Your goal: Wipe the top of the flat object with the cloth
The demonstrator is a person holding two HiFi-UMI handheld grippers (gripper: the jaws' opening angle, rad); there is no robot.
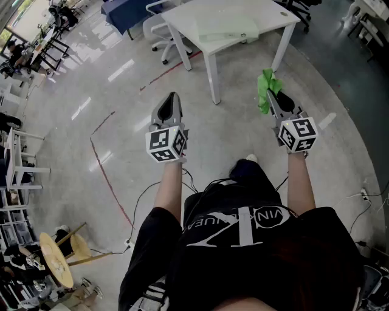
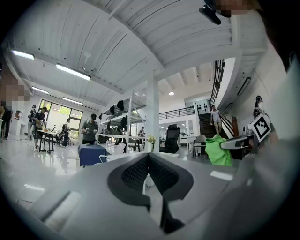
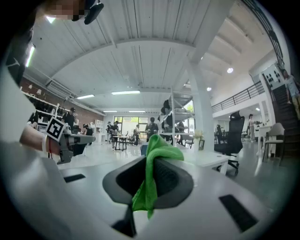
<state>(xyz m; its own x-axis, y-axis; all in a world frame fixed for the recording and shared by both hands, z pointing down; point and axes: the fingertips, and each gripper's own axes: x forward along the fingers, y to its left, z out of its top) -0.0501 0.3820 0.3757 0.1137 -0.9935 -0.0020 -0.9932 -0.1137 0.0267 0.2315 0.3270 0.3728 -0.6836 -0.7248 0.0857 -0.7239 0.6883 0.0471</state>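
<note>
Cloth (image 1: 265,92) clamped in right tool (image 1: 273,99); white table (image 1: 182,18) with sheet (image 1: 228,27) ahead.

The green cloth (image 1: 265,91) hangs crumpled, pinched in the right gripper (image 1: 272,97). The pale flat sheet (image 1: 228,27) lies on the table (image 1: 270,15).

Open floor (image 1: 243,130) lies ahead — only the white table (image 1: 276,15), chair (image 1: 157,27) beside it, stands in the way.

Glossy floor (image 1: 243,136), white table (image 1: 182,18) (chair (image 1: 159,29) beyond)
</note>
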